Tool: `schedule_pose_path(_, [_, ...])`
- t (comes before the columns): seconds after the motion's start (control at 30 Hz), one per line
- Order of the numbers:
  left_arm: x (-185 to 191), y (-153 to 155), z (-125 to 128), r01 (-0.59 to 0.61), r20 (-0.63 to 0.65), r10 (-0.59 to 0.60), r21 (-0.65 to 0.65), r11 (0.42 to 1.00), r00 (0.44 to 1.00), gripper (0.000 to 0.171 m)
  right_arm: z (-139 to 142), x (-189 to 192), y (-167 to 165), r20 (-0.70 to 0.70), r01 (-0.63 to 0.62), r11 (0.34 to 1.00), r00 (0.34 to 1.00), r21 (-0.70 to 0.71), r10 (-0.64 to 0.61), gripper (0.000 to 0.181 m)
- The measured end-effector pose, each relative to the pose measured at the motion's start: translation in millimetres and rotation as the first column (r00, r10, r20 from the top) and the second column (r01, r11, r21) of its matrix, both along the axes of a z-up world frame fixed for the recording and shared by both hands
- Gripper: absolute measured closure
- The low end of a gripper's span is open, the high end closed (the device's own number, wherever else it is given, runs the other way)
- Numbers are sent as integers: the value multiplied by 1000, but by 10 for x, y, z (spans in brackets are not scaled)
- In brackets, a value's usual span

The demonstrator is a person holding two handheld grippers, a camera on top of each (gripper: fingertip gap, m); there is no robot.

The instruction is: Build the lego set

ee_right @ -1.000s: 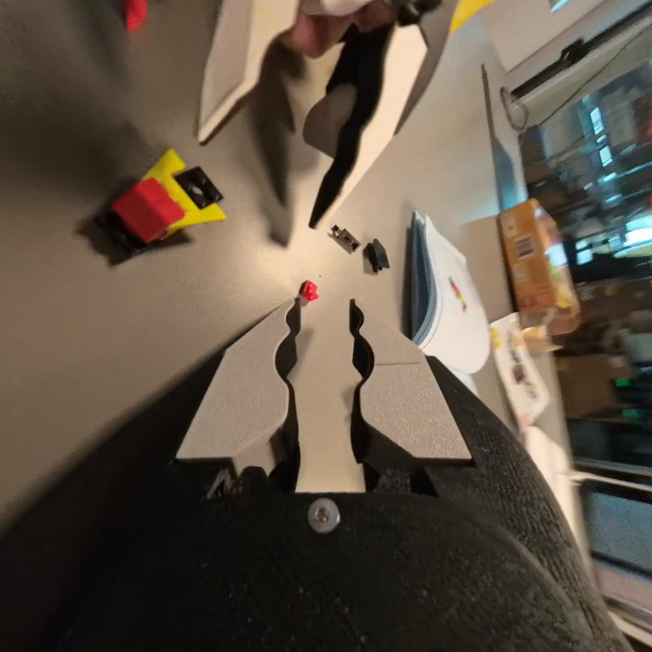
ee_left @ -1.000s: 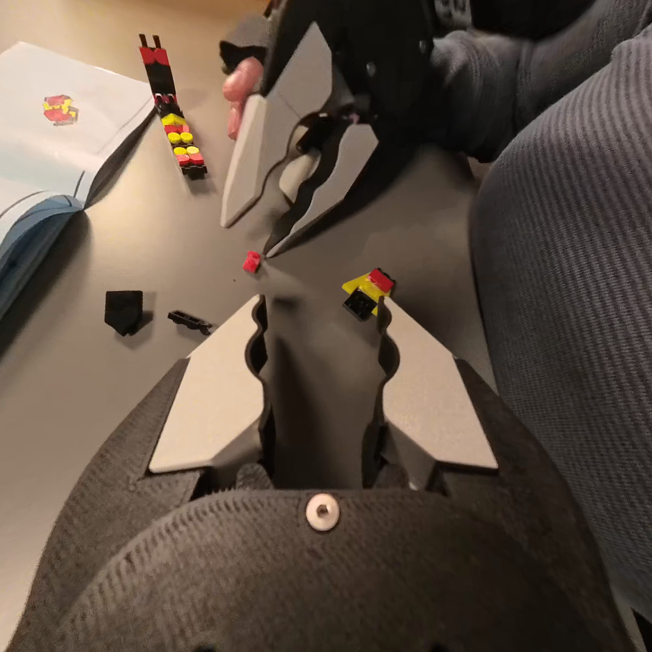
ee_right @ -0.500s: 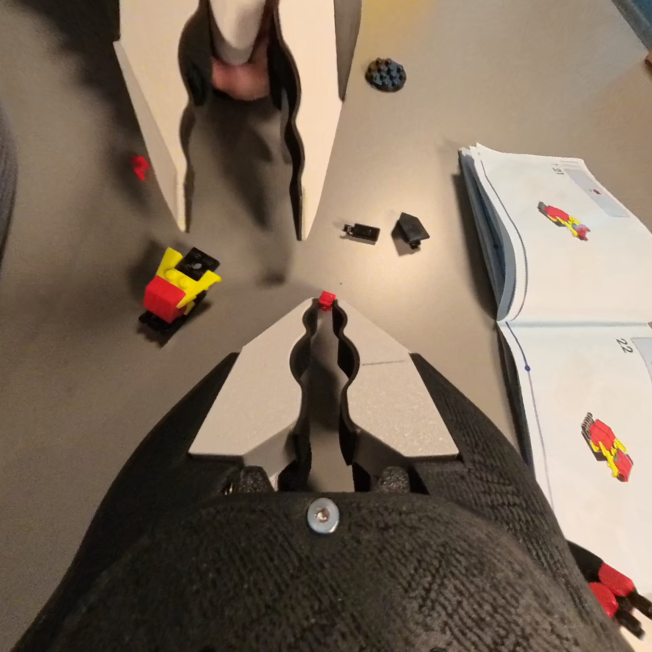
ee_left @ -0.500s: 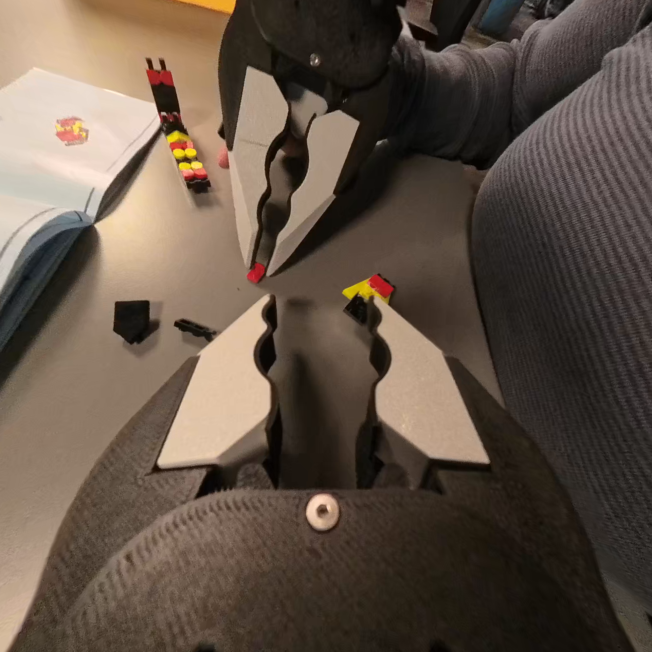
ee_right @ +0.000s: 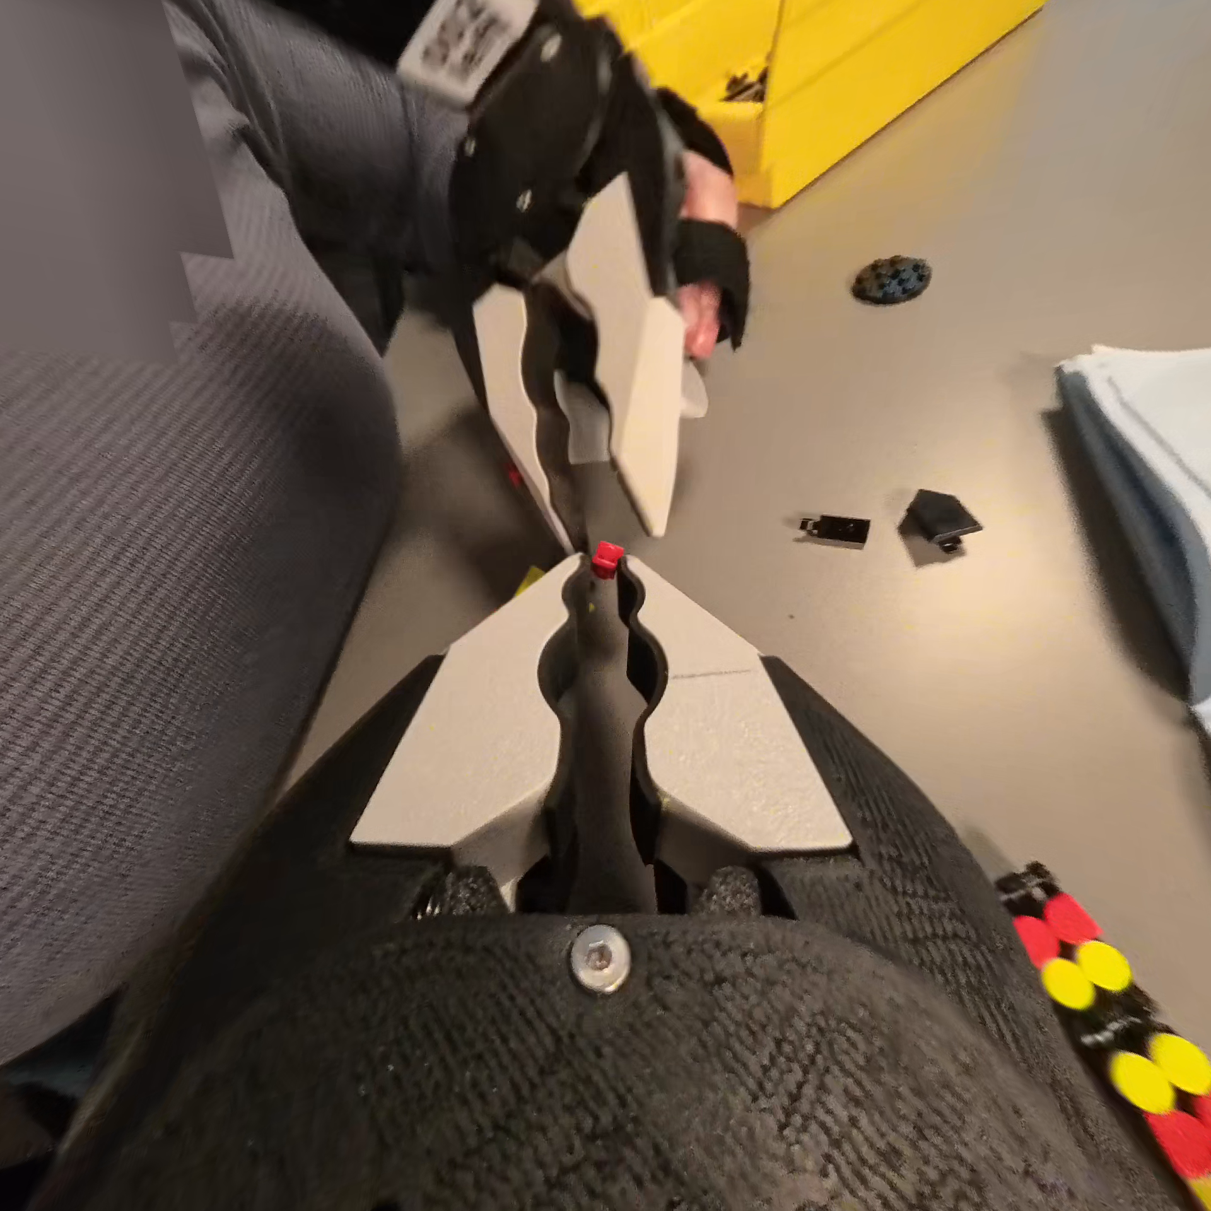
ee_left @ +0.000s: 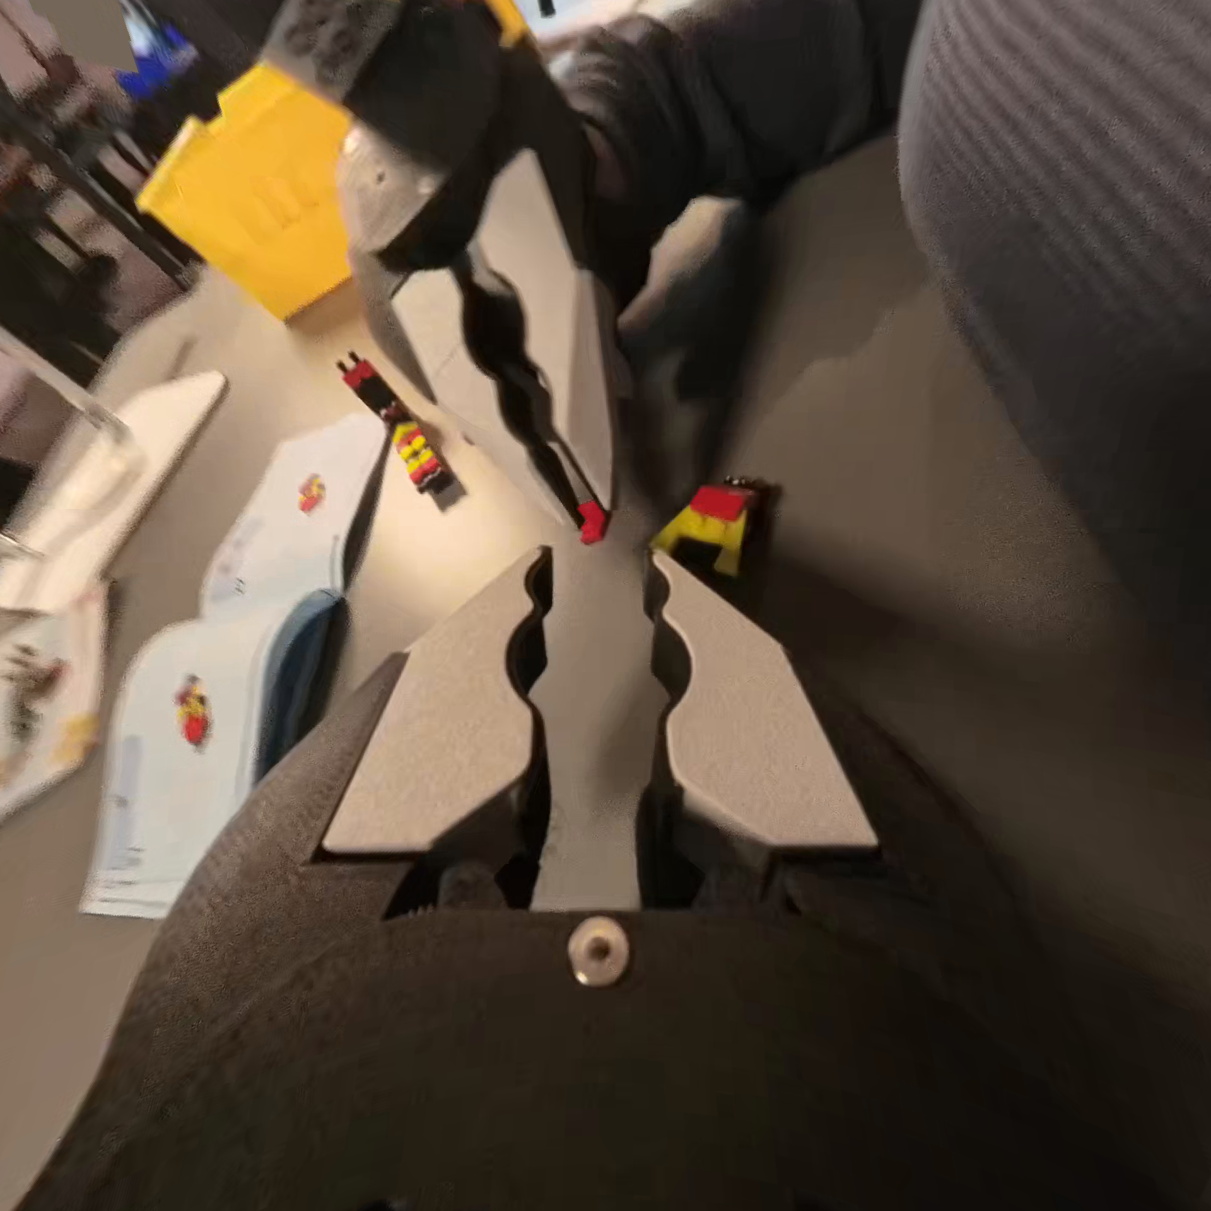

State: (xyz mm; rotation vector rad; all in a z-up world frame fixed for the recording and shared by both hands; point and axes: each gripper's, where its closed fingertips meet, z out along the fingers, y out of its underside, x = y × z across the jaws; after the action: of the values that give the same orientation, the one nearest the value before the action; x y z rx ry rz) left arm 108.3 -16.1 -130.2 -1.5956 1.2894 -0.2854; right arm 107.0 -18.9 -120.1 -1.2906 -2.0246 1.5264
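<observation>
Your right gripper (ee_right: 604, 562) now has the small red brick (ee_right: 605, 561) clamped and lifted off the bench (ee_right: 917, 655), just beside the yellow-and-red subassembly (ee_left: 714, 527) (its likely seat); your left gripper (ee_left: 599, 567) waits apart.

The table (ee_right: 917, 688) is a smooth, matt grey-brown surface with a soft sheen where light falls, and the booklet (ee_left: 196, 655) on it is pale paper with a slight gloss. The right gripper (ee_right: 604, 565) has matt, finely grained grey plastic fingers (ee_right: 491, 721), a rough, ridged black body and a shiny metal screw (ee_right: 599, 958); the small red brick (ee_right: 606, 561) at its tips is smooth, glossy plastic. The sleeve (ee_right: 164, 590) is ribbed grey cloth, and the yellow box (ee_right: 819, 85) looks like matt cardboard.
</observation>
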Motion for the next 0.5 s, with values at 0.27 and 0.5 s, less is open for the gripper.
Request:
schedule_pose_path(0.27, [63,5,124,13,-129,39,375,927,991,150,29,-7,17,34,16,995,999,-101,-13,176])
schedule_pose_path(0.5, [39,51,51,-10,-167,68,326,945,984,168,36,-30,36,29,37,994,999,-104,-34,175])
